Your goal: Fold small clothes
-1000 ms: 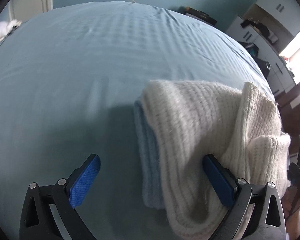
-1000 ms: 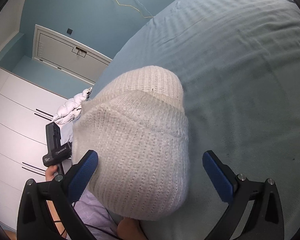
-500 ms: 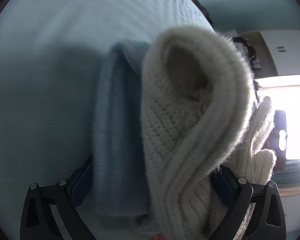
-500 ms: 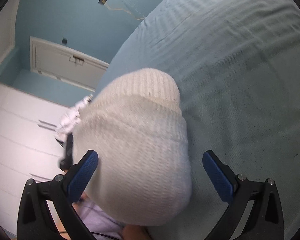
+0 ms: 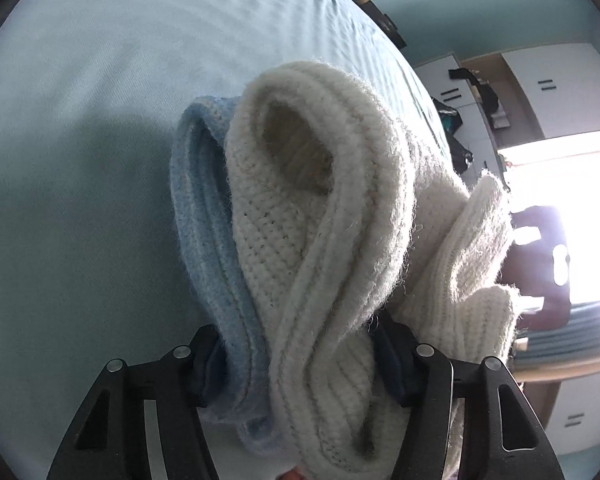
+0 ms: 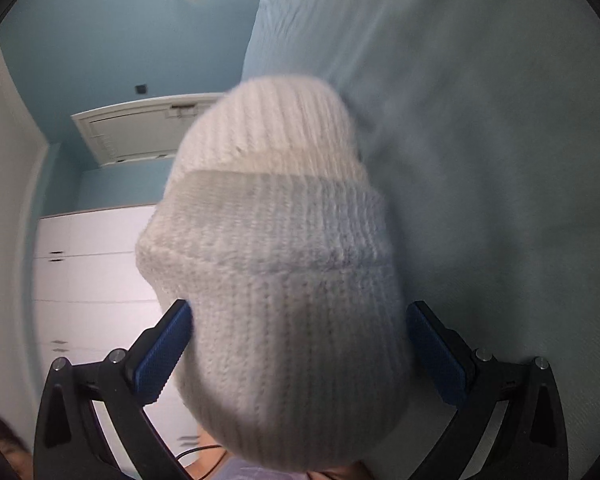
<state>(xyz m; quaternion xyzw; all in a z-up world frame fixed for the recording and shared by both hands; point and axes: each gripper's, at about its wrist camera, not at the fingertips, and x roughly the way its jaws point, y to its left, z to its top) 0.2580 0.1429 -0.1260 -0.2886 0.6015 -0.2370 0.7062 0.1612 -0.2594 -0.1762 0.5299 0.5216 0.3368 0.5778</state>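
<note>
Pinching a cream knit hat [image 5: 339, 240] and blue knit [image 5: 208, 240] together above the bedsheet [image 5: 80, 120], left gripper [image 5: 300, 364] clamped; right gripper [image 6: 300, 344] spread around the hat.

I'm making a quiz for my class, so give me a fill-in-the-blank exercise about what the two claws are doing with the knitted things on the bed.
1. The left claw is shut on two knitted pieces at once, a cream knit and a light ____ one.
2. The cream beanie sits between the fingers of the ____ claw.
3. The right claw's pads are coloured ____.

Missing words: blue; right; blue
</note>
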